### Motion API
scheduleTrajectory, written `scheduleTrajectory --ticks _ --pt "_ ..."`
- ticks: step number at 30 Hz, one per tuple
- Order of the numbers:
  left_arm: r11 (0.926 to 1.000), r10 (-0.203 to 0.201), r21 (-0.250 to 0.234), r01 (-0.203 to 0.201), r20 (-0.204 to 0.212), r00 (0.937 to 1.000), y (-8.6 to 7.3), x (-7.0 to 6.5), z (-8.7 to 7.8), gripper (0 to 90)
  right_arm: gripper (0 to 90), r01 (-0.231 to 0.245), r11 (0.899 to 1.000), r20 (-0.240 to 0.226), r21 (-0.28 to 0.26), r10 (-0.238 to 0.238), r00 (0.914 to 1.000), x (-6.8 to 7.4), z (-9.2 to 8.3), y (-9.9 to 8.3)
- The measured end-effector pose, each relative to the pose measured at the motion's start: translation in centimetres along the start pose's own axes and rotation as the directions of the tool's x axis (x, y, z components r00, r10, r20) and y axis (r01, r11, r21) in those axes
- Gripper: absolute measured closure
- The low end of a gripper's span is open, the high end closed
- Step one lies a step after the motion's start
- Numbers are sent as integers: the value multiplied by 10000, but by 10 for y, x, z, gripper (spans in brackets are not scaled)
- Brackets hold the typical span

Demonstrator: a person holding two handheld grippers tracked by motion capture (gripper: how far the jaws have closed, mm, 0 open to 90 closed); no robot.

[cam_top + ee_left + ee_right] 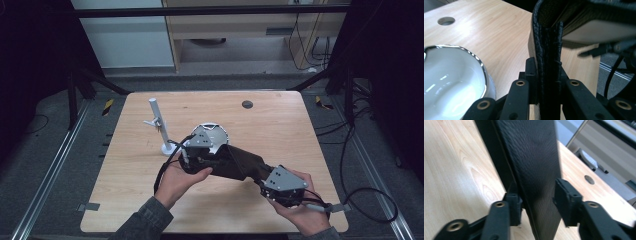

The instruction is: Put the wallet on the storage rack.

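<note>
I hold a black pouch (239, 163) above the middle of the wooden table (280, 125), stretched between both grippers. My left gripper (548, 75) is clamped on the pouch's stitched edge, with both pads pressing the leather. My right gripper (537, 195) has its jaws parted around the opposite end: the pouch sits between the pads, with a gap visible on one side. A white bowl (451, 77) rests on the table just beside the left gripper. A white stand (161, 127) stands farther left.
</note>
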State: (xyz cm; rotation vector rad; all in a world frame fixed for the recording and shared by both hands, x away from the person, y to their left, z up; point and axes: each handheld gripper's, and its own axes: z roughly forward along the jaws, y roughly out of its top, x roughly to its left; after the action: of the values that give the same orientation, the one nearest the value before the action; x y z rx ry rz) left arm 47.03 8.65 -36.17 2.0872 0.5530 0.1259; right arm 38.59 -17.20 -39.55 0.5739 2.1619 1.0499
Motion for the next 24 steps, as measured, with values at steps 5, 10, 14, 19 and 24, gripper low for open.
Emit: scheduleTrajectory --ticks 5,10,14,19,24 --pt "9997 259 44 -258 -223 9994 10 -1 -6 796 513 -201 9998 -283 29 202 9994 6 5 -7" --pt "9994 333 -39 -335 -374 9987 18 1 -15 796 496 -352 9994 -408 -33 351 9986 7 6 -12" --pt "9991 410 -26 -414 -839 9956 21 4 -24 796 421 -789 9968 -391 -152 782 9962 -1 5 -19" --pt "9994 335 49 -332 -1022 9942 20 8 -31 796 196 -1611 9857 322 485 1597 9866 -20 19 -37" --pt "9990 415 202 -394 -1139 9926 26 7 -36 795 156 -3131 9488 1769 413 3014 9369 -31 43 -68"
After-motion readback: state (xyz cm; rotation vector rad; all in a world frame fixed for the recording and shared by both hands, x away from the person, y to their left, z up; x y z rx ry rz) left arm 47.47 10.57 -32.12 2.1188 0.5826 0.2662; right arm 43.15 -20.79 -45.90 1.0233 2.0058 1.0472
